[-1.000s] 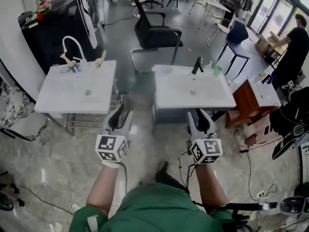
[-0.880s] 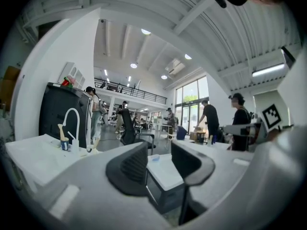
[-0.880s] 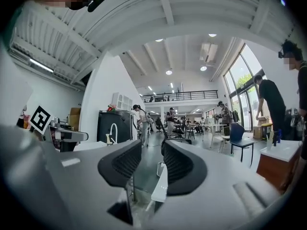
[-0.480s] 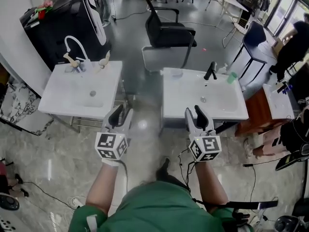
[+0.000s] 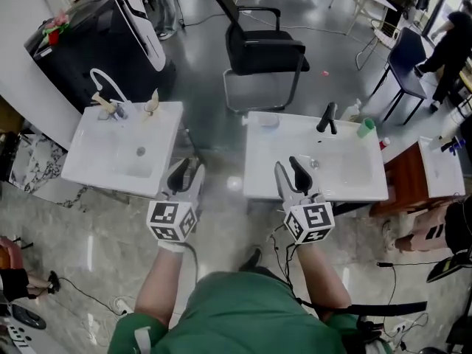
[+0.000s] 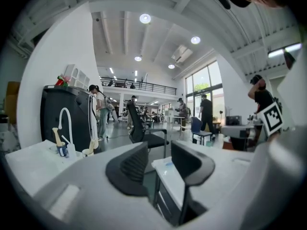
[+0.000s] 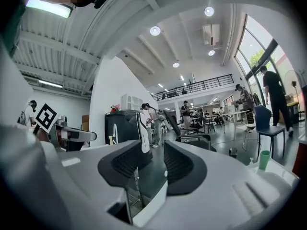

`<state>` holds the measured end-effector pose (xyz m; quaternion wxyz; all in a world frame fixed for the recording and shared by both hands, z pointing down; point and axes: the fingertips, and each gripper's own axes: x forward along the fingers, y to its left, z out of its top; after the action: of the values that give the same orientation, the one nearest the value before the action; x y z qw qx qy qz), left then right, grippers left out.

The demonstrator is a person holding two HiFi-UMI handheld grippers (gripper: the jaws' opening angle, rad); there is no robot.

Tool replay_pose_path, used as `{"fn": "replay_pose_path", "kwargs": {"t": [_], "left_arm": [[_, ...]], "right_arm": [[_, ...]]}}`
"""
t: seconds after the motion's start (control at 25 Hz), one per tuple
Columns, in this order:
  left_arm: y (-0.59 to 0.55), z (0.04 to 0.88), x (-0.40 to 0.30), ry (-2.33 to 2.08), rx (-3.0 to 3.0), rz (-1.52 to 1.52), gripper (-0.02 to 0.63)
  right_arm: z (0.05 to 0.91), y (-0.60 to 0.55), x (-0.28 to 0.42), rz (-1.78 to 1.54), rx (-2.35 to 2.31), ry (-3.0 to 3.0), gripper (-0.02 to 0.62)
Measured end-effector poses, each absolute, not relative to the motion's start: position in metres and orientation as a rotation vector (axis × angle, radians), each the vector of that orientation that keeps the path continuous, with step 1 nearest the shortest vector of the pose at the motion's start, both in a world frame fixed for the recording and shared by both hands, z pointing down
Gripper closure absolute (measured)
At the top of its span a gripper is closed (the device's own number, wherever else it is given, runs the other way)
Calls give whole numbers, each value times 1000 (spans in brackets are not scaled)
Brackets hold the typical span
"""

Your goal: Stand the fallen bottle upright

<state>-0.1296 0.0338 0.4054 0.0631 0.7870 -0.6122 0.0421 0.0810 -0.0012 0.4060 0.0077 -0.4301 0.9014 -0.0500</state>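
Observation:
A clear bottle (image 5: 352,110) seems to lie at the back of the right white basin (image 5: 265,175), between the black tap (image 5: 327,116) and a green cup (image 5: 366,127); it is small and blurred. My right gripper (image 5: 290,171) hovers over that basin's near edge, jaws open with nothing between them. My left gripper (image 5: 185,175) hangs over the gap between the two basins, open and empty too. In the right gripper view the open jaws (image 7: 156,164) point past the green cup (image 7: 264,159). The left gripper view shows its jaws (image 6: 158,166) apart.
The left basin (image 5: 88,168) carries a white curved tap (image 5: 103,87) and small brushes (image 5: 153,102). A black office chair (image 5: 262,46) stands behind the basins, a black cabinet (image 5: 96,28) at far left, a brown wooden stand (image 5: 402,190) at right. People stand at the back.
Both grippers and the head have come forward toward the basins; the right gripper now reaches the right basin's near edge. Jaw gaps look the same.

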Motion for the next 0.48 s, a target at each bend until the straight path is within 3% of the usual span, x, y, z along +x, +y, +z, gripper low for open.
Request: {"fn": "replay_pose_path", "kwargs": {"t": [0.48], "left_arm": [[-18,422,-112,-1866,2348,182,454]], "right_arm": [[428,-67,101,-178,-1353,2853,466]]}}
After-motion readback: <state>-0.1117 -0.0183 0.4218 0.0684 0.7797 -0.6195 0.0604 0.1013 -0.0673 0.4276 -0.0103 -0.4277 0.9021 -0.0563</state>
